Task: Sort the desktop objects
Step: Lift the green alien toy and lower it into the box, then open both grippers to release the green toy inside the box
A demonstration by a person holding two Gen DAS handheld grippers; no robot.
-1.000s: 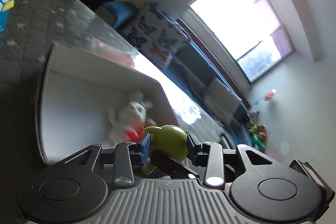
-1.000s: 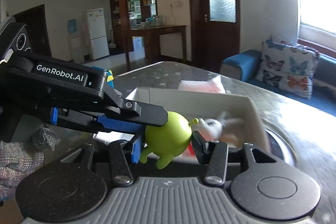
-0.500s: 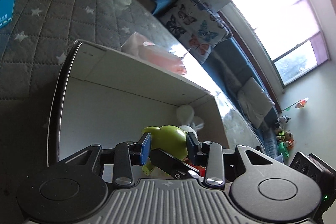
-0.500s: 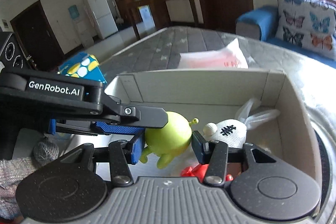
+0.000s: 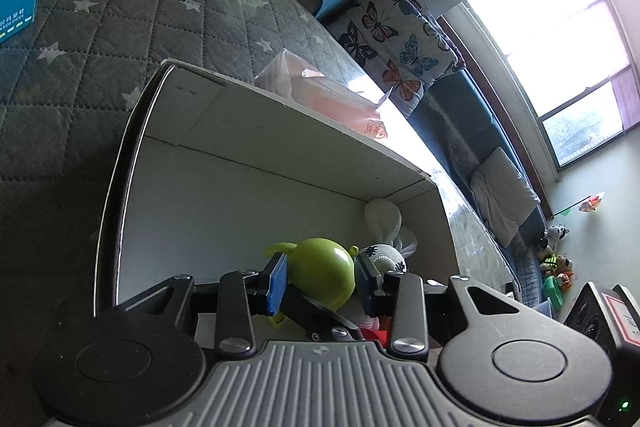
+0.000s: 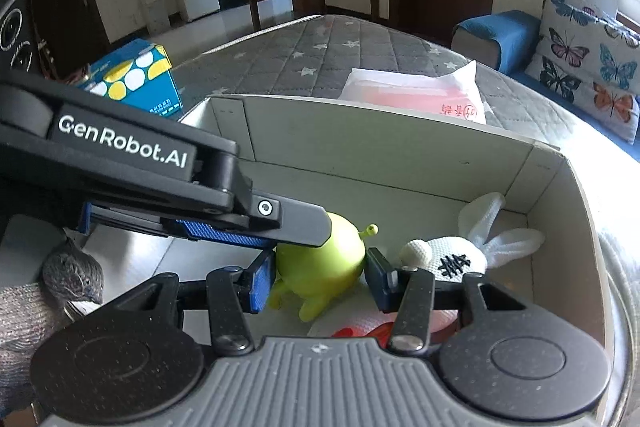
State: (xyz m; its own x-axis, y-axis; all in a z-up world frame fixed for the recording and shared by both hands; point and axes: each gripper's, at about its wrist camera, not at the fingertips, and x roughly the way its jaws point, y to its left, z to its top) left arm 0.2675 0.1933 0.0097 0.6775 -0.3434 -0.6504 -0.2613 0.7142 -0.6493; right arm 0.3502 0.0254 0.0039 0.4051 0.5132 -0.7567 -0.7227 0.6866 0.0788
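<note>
Left gripper [image 5: 320, 275]: jaws closed to a narrow gap, both blue pads pressed on the sides of the green toy [image 5: 320, 267]; seen from the right wrist camera it reaches in from the left, one dark finger lying over the top of the toy
Right gripper [image 6: 318, 273]: jaws narrowed as well; blue pads sit against the left and right flanks of the same green toy [image 6: 320, 259], so both grippers have hold of it
Green toy: round body with a small antenna and stubby legs hanging below the pads; held between the jaws above the floor of the white box [image 6: 380, 155], at its near end
White box: open-topped cardboard, directly ahead of both sets of jaws, on the grey quilted bench cover [image 6: 320, 55] with white stars
White rabbit [image 6: 448, 259]: knitted, lying in the box just right of the right gripper's jaws; a black stitched mark on its head; something red beneath it, partly hidden
Writing on left gripper: "GenRobot.AI" in white on its black body
Pink packet [image 6: 412, 93]: beyond the far wall of the box; red characters and a round red stamp at one corner, too small to read
Blue carton [image 6: 136, 75]: ahead and left of the jaws; white and yellow dots; small white print, not legible
</note>
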